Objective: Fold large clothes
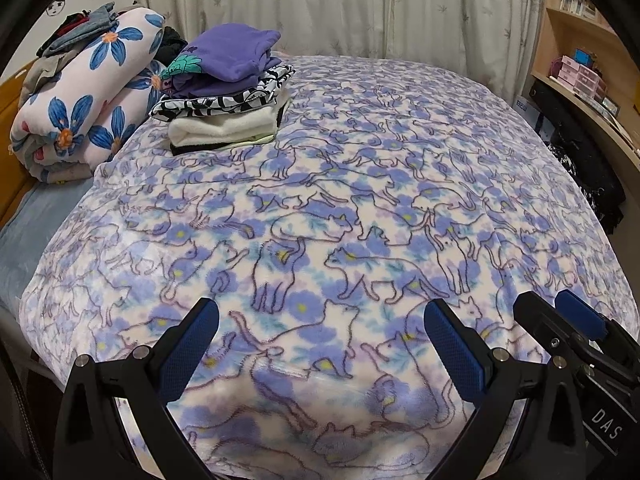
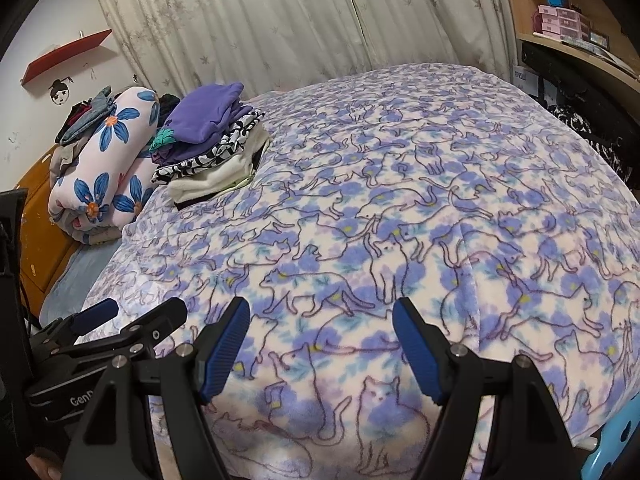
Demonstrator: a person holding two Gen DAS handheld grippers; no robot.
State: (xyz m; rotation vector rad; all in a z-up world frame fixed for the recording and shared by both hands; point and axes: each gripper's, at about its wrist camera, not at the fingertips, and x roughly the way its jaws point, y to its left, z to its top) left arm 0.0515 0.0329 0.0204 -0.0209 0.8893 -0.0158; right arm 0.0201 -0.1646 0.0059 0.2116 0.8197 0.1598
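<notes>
A stack of folded clothes (image 1: 228,92) (image 2: 212,148), purple on top, sits at the far left of the bed. The cat-print fleece blanket (image 1: 360,200) (image 2: 400,220) covers the bed, and no garment lies spread on it. My left gripper (image 1: 320,312) hovers open over the blanket's near edge, nothing between its blue pads. My right gripper (image 2: 320,308) hangs open beside it, also holding nothing. Each shows in the other's view: the right gripper (image 1: 560,304) at the right edge, the left gripper (image 2: 142,308) at lower left.
A rolled floral quilt (image 1: 80,104) (image 2: 104,164) lies left of the stack, with loose jeans and dark clothes (image 1: 76,32) heaped on it. Curtains (image 2: 280,20) hang behind the bed. A wooden shelf unit (image 1: 580,60) and dark items (image 1: 592,176) stand at the right.
</notes>
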